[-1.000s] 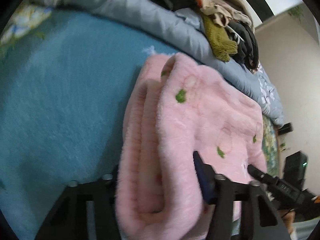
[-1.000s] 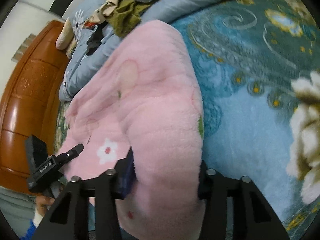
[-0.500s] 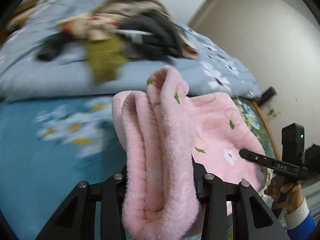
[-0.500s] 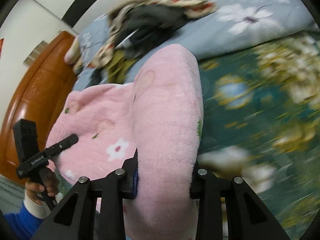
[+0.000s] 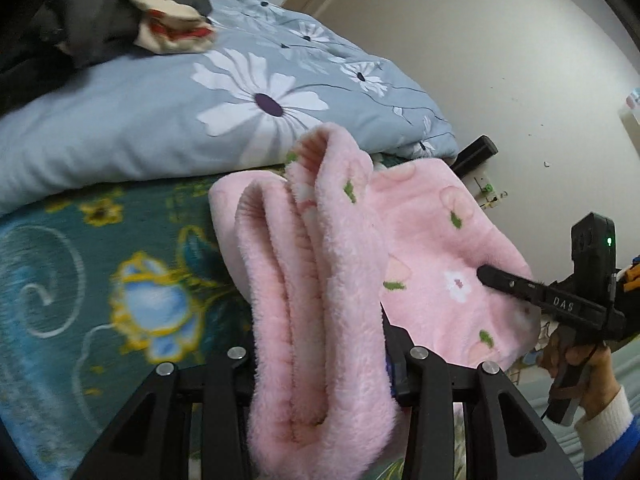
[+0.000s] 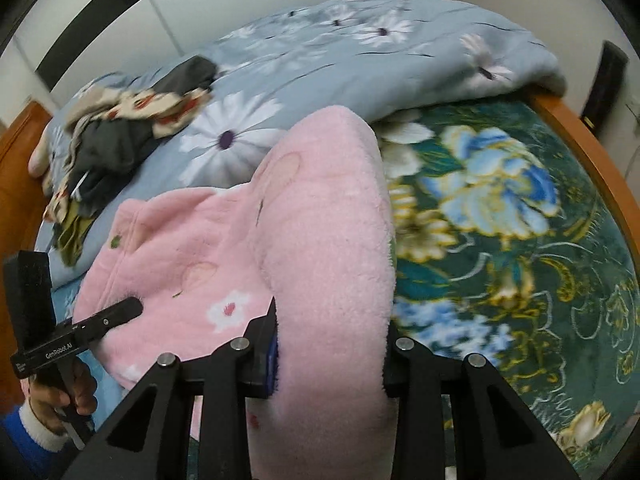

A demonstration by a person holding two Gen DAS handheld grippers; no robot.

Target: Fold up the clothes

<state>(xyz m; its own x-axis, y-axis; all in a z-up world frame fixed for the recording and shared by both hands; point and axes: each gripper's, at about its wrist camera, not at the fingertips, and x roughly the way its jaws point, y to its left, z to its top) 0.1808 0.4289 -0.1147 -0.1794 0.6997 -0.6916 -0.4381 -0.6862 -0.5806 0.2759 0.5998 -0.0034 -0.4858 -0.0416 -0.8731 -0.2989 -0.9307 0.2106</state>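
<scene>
The left gripper (image 5: 320,364) is clamped on a thick folded bunch of the pink fleece (image 5: 316,288), which fills the gap between its fingers and hangs below them. The right gripper (image 6: 332,356) likewise holds a rolled fold of the fleece (image 6: 328,240), packed tight between its fingers. Between the two grips the fleece spreads as a slack sheet printed with peaches, green leaves and white flowers; in the left view it runs to the right, where the right gripper (image 5: 540,300) shows with one finger lying on the cloth. In the right view the left gripper (image 6: 80,332) shows at the left edge, its finger touching the fleece.

The fleece hangs above a teal blanket (image 6: 500,220) with blue and yellow flowers that covers the bed. Far behind lies a grey quilt (image 5: 180,112) with white daisies, and on it, far left, a heap of dark and patterned clothes (image 6: 120,136). A wooden bed frame (image 6: 592,152) curves along the right edge of the blanket, with a pale wall (image 5: 500,60) beyond. To the right of the fleece the blanket lies flat and uncovered up to that frame.

The right gripper's finger reads "DAS"; the left gripper's reads "GenRobot.AI". A green light glows on the right gripper's body.
</scene>
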